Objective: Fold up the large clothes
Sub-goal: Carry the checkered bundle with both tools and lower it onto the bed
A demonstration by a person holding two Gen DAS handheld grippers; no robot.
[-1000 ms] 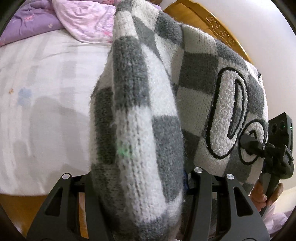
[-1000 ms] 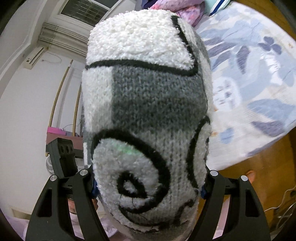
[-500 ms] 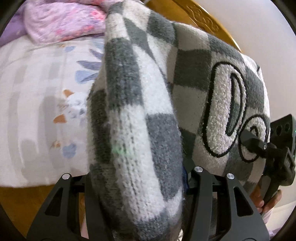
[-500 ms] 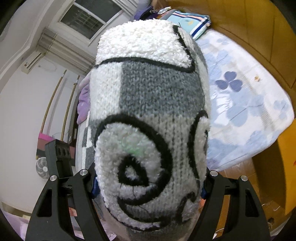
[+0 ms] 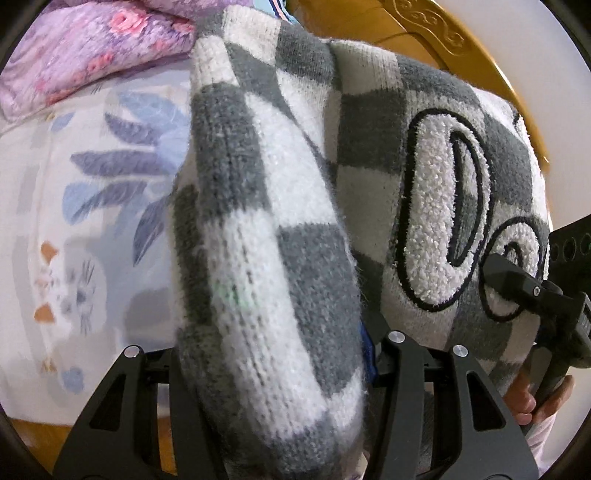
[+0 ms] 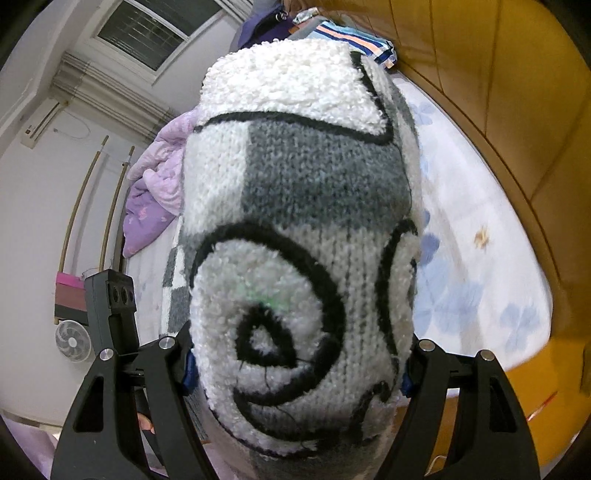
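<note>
A grey and white checkered knit sweater [image 5: 280, 206] with fluffy white black-outlined letters hangs in the air between both grippers, above the bed. My left gripper [image 5: 273, 369] is shut on a thick fold of the sweater that bulges out between its fingers. My right gripper [image 6: 299, 362] is shut on another bunched part of the sweater [image 6: 295, 206], which fills most of its view. The right gripper also shows at the right edge of the left wrist view [image 5: 524, 288], pressed into the letters. The left gripper's body [image 6: 110, 299] shows at the left in the right wrist view.
The bed [image 5: 74, 206] has a pale sheet with blue leaf and cat prints. A purple floral quilt [image 5: 85, 55] lies at its far end. A wooden headboard [image 5: 424, 26] curves behind. Folded striped clothes [image 6: 354, 37] lie far off. A small fan [image 6: 72, 339] stands on the floor.
Both grippers have carried the sweater further over the bed. The printed sheet and the quilt now show closer beneath. Both grips are unchanged.
</note>
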